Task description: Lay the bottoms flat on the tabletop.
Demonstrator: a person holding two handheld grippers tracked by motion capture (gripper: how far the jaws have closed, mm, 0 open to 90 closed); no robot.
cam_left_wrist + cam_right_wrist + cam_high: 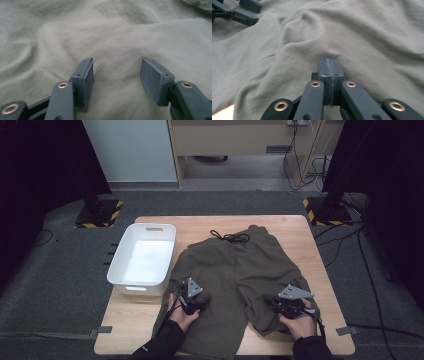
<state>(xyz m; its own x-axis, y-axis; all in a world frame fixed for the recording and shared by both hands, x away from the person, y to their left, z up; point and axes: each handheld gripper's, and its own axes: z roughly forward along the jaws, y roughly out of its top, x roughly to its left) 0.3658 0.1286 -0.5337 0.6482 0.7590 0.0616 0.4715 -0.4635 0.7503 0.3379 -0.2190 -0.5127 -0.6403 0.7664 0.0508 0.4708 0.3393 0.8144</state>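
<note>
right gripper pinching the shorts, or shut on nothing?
Cannot tell. In the right gripper view the right gripper is shut, pads together against the shorts; no fabric shows between them.

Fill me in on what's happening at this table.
A person is working a pair of olive green shorts spread flat on the wooden table, one hand-held gripper in each hand. The left hand-held gripper stands open over one leg, with cloth between its jaws but not pinched. The right hand-held gripper is shut at the other leg's hem; whether it pinches any cloth I cannot tell. A white bin sits beside the shorts.
</note>
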